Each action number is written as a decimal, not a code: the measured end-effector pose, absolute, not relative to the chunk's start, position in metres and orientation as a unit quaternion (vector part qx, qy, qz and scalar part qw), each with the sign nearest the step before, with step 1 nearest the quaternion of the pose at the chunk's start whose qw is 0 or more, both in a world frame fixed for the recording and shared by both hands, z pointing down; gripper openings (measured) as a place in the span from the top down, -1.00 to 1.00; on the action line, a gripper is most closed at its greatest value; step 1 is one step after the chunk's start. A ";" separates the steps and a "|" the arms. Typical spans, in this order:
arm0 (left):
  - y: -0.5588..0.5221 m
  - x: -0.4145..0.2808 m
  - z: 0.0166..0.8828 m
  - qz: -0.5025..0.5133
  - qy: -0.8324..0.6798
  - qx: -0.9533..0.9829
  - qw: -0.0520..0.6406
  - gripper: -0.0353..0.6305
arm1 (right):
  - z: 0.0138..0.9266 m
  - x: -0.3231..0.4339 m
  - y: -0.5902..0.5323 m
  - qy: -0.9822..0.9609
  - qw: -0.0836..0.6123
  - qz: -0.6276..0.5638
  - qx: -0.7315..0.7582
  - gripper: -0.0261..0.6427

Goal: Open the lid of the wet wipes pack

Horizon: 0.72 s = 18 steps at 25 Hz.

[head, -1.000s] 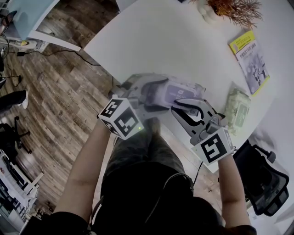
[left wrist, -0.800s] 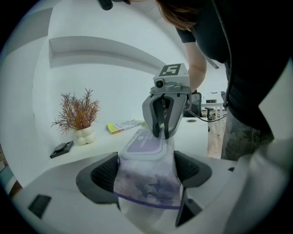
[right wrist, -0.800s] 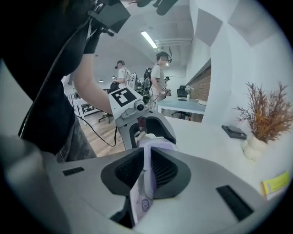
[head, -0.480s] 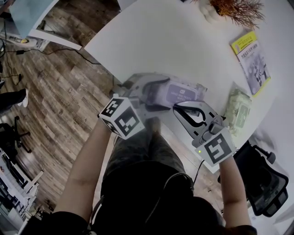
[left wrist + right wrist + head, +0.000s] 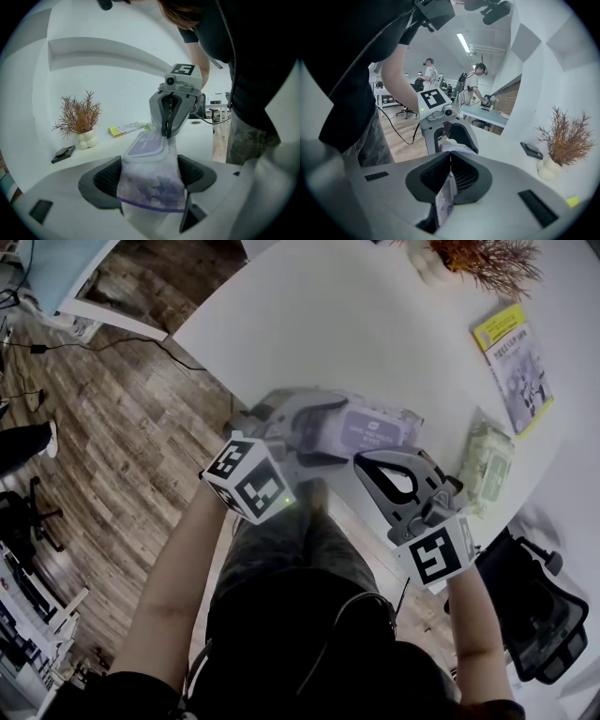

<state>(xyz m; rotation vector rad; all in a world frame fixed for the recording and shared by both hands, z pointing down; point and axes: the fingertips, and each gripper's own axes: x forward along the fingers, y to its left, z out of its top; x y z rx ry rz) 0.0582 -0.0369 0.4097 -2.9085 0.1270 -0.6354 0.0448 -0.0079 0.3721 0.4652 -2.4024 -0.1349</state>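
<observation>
Wood-plank floor (image 5: 112,427) filled the left of the head view, and over it stood the white table (image 5: 356,324), with the person standing right up against its near edge. A black office chair (image 5: 539,615) sat off at the lower right.

And now to the action: both tongs met at the table's edge. The left gripper (image 5: 151,178) had its dark pads clamped on either side of the near end of the wet wipes pack (image 5: 373,428), squeezing the soft wrapper in. The pack was held just above the table's near edge, its purple lid (image 5: 146,143) facing up and reaching away from those jaws.

Facing it came the right gripper (image 5: 450,164). Its jaws had just been closing and now stood fully together, with a thin printed flap (image 5: 445,201) of the pack pinched flat between the pads. Seen from the left gripper view, its tips bit down at the far edge of the lid.

Farther out on the table lay a yellow-covered booklet (image 5: 511,362), and nearer the grippers a second, greenish pack (image 5: 486,465). A dried reddish plant (image 5: 78,112) stood in a small white vase (image 5: 86,139) at the far side, with a little black object (image 5: 63,153) lying just beside it.
</observation>
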 end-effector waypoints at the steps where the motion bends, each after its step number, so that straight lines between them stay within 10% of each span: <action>1: -0.037 0.058 0.410 -0.212 0.043 -0.973 0.080 -0.28 | 0.374 0.045 -0.007 -0.920 0.345 -0.062 0.177 0.85; 18: -0.040 0.064 0.406 -0.251 0.025 -0.965 0.077 -0.39 | 0.382 0.052 -0.014 -0.906 0.366 -0.094 0.190 0.51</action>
